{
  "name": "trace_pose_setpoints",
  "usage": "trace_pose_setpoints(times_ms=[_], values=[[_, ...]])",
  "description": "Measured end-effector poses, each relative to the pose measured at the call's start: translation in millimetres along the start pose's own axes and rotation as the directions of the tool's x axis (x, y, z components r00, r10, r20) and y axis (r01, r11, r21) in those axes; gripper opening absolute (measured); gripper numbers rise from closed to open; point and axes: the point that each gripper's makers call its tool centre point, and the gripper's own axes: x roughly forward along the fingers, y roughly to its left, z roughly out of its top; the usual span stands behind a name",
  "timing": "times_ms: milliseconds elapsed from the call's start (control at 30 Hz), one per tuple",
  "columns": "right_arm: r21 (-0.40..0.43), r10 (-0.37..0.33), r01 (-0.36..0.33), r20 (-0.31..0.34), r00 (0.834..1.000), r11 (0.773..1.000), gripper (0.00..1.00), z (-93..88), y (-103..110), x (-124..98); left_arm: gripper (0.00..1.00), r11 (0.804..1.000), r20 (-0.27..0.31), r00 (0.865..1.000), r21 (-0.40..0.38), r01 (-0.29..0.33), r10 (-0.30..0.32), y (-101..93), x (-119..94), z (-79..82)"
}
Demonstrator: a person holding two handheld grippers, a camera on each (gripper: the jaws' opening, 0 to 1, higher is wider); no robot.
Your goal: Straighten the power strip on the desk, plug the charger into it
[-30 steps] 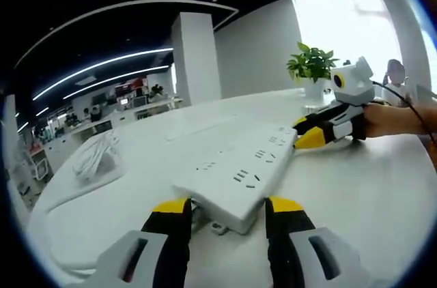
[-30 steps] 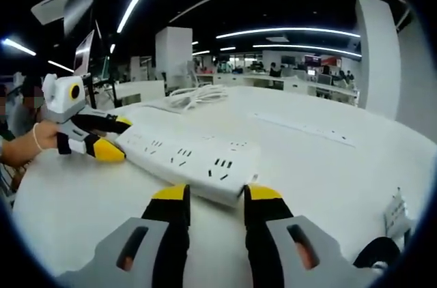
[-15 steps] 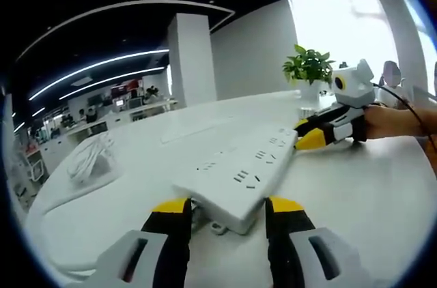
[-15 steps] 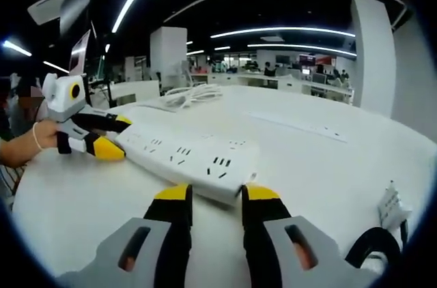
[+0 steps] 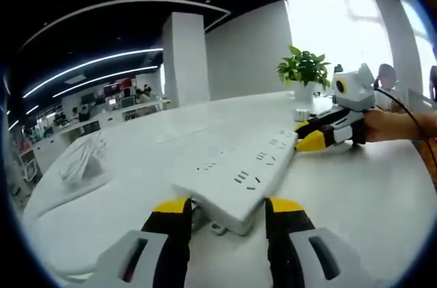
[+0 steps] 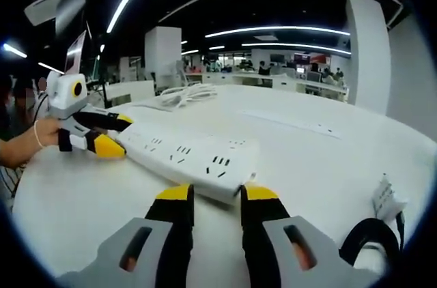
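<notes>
the white power strip [image 5: 239,179] lies flat on the white desk [image 5: 355,192], each end between the yellow-tipped jaws of one gripper: left gripper [image 5: 225,207] and right gripper [image 6: 213,194] both grasp it. a charger [image 6: 386,199] with black cable lies near, right.

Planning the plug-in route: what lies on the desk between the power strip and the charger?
Right gripper view: bare white desk between the power strip and the charger.
</notes>
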Motion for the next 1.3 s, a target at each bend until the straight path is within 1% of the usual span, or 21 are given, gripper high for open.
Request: trace_pose_setpoints(times_ms=[400,1300], values=[[0.01,-0.02,0.02,-0.003,1.0,1.0,0.25,-2.0,-2,-5,0.43,1.0,-0.005,1.0,0.007,0.025,-0.025,-2.8,4,1.5],[0.041,-0.088,0.088,-0.009,0.996,0.995,0.22,-9.2,-7,-23,0.44,0.995,-0.011,0.996,0.027,0.091,-0.091,-9.9,14,6.3]])
